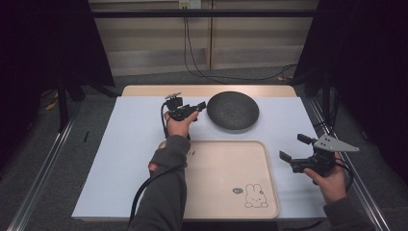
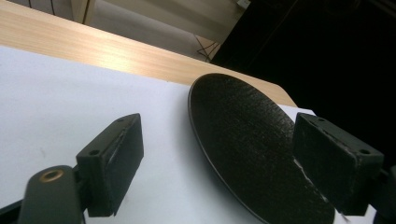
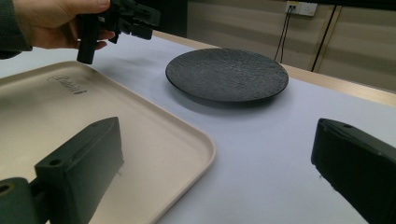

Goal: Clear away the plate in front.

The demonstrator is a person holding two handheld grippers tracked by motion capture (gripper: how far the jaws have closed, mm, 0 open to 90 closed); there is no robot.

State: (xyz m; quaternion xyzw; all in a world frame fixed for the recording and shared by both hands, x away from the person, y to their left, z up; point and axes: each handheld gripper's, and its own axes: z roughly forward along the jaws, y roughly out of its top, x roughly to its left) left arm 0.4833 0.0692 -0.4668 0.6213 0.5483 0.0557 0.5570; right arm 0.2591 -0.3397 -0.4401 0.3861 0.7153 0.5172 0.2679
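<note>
While the left gripper point(image 1: 201, 107) hangs at the near-left edge of the round, dark, rough-textured plate point(image 1: 233, 109), its jaws stand apart with nothing pinched; in the left gripper view the plate's rim point(image 2: 205, 140) runs up between them, one jaw over the plate's face, the other over the white table cover point(image 1: 130, 159). No contact that I can make out. That plate sits flat toward the far middle of the cover, just beyond the beige rectangular tray point(image 1: 223, 178) with the rabbit drawing point(image 1: 255, 196) in its near-right corner, and apart from it. Over on the right, the right gripper point(image 1: 292, 148) sits off the tray's right edge, jaws wide apart and empty, pointed across the tray's corner point(image 3: 196, 144) toward the plate.
</note>
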